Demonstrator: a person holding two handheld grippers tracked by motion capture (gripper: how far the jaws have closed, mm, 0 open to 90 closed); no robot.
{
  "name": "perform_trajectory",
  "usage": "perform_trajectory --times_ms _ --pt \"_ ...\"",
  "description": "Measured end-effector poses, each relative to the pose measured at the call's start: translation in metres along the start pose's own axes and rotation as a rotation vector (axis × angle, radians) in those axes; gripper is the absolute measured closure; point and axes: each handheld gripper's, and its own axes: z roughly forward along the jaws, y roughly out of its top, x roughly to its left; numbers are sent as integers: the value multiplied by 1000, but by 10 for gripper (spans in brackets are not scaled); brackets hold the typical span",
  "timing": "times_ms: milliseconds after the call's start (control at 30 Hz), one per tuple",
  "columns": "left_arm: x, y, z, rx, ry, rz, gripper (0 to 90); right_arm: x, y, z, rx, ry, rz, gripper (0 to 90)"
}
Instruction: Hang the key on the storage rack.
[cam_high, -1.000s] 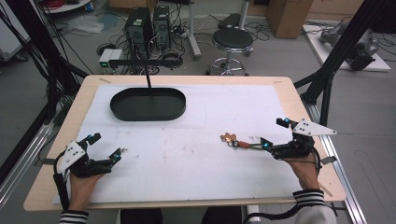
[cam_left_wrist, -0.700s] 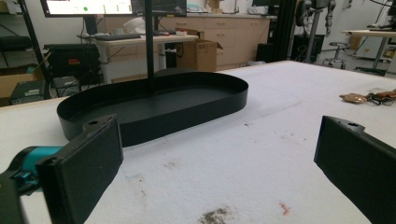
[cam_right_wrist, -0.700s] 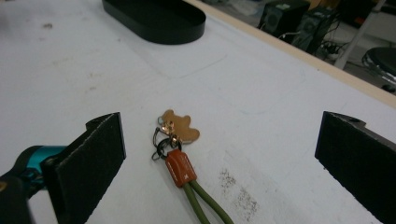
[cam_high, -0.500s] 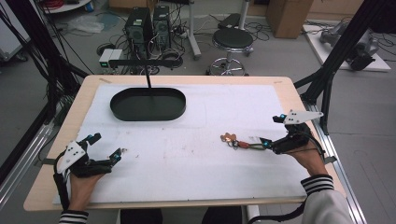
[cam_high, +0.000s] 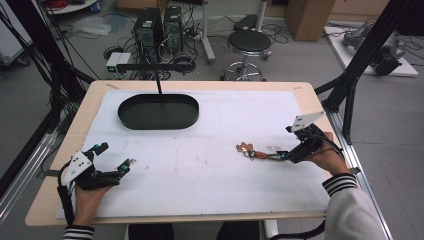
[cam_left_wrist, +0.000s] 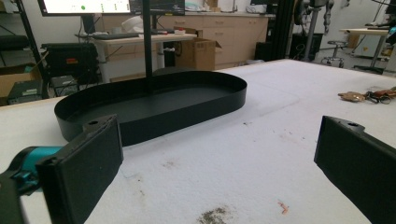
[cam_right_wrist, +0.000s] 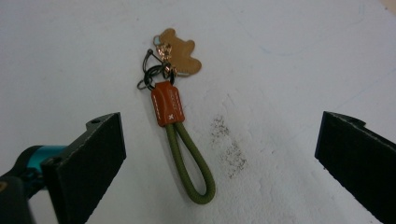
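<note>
At the near-left corner of the table, the left gripper (cam_high: 116, 159) rests low on the white padded cover (cam_high: 200, 165), its jaws wide apart with nothing between them. In the left gripper view those black, flat-faced jaws frame the oval black tray (cam_left_wrist: 154, 105), a shallow, matte, thin-walled dish that sits well apart from the hand toward the table's far-left side. A thin black post (cam_high: 159, 85) rises just behind it.

To the right of centre lies the keychain (cam_high: 255, 152), flat on the cover and touched by nothing. Its long axis runs roughly across the table, pointing from the right gripper toward the middle. In the right gripper view the parts read in order: an olive-green cord loop (cam_right_wrist: 189, 163) nearest the camera, a stitched orange leather tab (cam_right_wrist: 167, 103) binding it, dark metal rings (cam_right_wrist: 152, 74), and a flat tan bear-shaped charm (cam_right_wrist: 180, 52) at the far end. The cover beside it is grubby, with a grey smudge (cam_right_wrist: 229, 144) just right of the loop.

The right gripper (cam_high: 287, 155) is far the nearer hand, held just short of the cord end, jaws spread wide on either side of the loop. The cord lies lengthwise between them, so a short forward advance would likely bring the pads around the soft loop, the easiest part to pinch.
</note>
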Motion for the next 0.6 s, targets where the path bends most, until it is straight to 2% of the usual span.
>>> perform_trajectory --times_ms 33,100,133,167,200,433,567,600 --pt "0 0 0 0 0 -2 17 -2 0 4 32 16 -8 8" --pt "0 0 0 1 -1 -2 17 -2 0 6 44 13 -11 13" --pt "0 0 0 0 -1 -5 17 -2 0 8 62 7 -21 32" --pt "0 0 0 0 1 -5 17 -3 -1 11 84 23 -33 41" --pt "1 0 0 0 0 -7 17 -3 -1 13 100 16 -27 41" --pt "0 0 0 0 0 -5 17 -4 -1 20 142 16 -46 55" --pt "0 0 0 0 0 -5 17 -3 -1 25 184 27 -50 72" --pt "0 0 0 0 1 -5 17 -4 -1 27 199 42 -63 154"
